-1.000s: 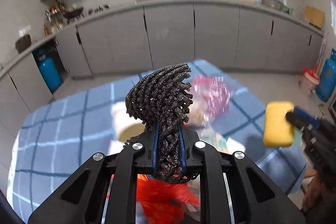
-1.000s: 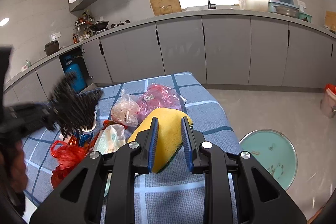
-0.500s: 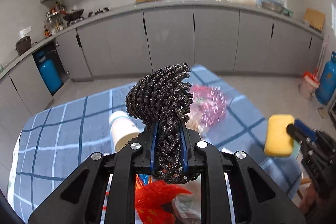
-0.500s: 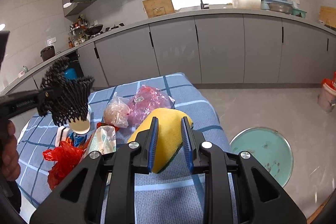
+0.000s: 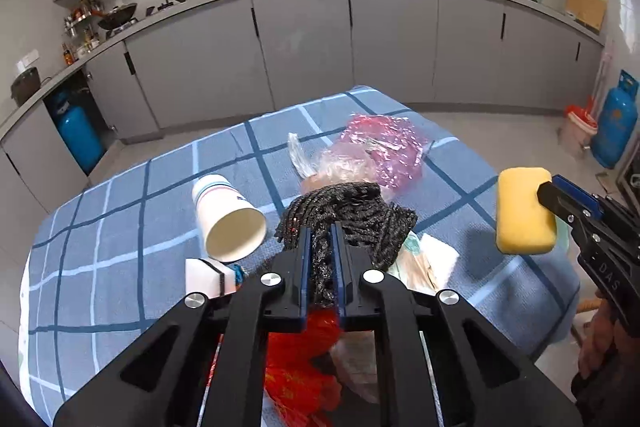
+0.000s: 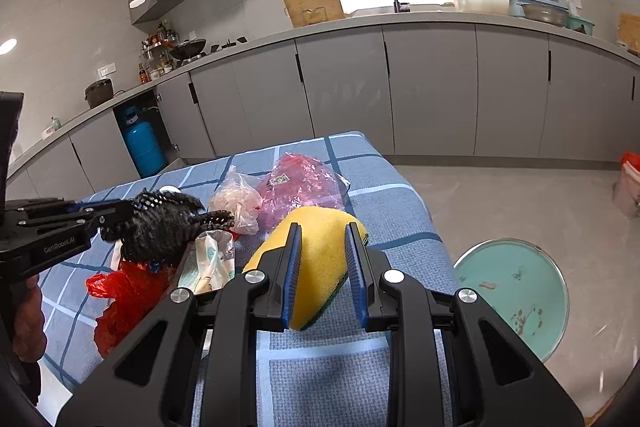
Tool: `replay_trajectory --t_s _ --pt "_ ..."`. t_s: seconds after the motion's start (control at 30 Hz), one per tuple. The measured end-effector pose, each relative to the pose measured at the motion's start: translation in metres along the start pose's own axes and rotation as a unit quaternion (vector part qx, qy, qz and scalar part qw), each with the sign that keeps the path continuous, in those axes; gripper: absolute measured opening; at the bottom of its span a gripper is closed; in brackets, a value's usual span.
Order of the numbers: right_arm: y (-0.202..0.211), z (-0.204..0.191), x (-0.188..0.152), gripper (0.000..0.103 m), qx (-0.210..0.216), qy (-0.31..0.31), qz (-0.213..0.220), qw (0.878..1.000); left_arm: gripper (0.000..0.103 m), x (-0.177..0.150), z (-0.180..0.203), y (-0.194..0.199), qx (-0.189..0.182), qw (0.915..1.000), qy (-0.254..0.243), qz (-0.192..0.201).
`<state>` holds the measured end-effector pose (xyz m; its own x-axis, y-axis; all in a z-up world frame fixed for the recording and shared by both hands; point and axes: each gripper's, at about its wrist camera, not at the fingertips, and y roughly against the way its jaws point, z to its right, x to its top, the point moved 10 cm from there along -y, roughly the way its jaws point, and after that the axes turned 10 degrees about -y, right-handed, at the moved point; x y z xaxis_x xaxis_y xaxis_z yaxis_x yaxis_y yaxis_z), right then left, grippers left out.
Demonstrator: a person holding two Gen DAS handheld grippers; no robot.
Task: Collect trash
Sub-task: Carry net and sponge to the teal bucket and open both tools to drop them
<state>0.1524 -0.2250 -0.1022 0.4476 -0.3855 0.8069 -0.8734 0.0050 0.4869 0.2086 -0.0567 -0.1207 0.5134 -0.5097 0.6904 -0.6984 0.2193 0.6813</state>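
My left gripper (image 5: 321, 231) is shut on a black knotted mesh wad (image 5: 352, 215), held low over the trash pile; it also shows in the right wrist view (image 6: 160, 227). My right gripper (image 6: 320, 235) is shut on a yellow sponge (image 6: 320, 259), seen at the right in the left wrist view (image 5: 524, 211). On the blue checked tablecloth (image 5: 120, 259) lie a tipped paper cup (image 5: 228, 215), a pink bag (image 5: 384, 151), a clear bag (image 5: 320, 163), a red bag (image 6: 124, 295) and a wrapper (image 6: 208, 259).
A teal round bin (image 6: 516, 291) stands on the floor right of the table. Grey kitchen cabinets (image 6: 400, 91) run along the back. Blue gas cylinders stand at the left (image 5: 78, 135) and far right (image 5: 614, 119).
My left gripper has dropped toward the trash pile with the mesh wad, which now droops forward. The paper cup now shows clearly. The right gripper holds the sponge almost still.
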Motion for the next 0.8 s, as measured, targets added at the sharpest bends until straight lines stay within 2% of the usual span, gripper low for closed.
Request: replay_trajectory --t_s 0.2,0.33,0.47,0.6,0.8 --pt "0.001 0.001 0.001 0.024 0.000 -0.002 0.001 1.000 0.007 0.003 -0.002 0.004 0.013 0.9999 -0.003 0.008" --pt "0.004 0.006 0.005 0.024 -0.010 0.001 0.008 1.000 0.007 0.026 -0.018 0.033 0.061 0.9967 -0.004 0.053" --pt "0.007 0.017 0.010 0.024 -0.025 -0.005 0.013 1.000 0.007 0.051 -0.016 0.049 0.093 0.9917 -0.019 0.086" --pt "0.014 0.037 0.018 0.024 -0.047 -0.008 0.022 0.999 0.007 0.077 0.012 0.050 0.079 0.9909 -0.025 0.106" --pt "0.028 0.104 0.033 0.024 -0.110 -0.029 0.038 0.993 0.007 0.115 0.074 0.035 0.022 0.9918 -0.033 0.122"
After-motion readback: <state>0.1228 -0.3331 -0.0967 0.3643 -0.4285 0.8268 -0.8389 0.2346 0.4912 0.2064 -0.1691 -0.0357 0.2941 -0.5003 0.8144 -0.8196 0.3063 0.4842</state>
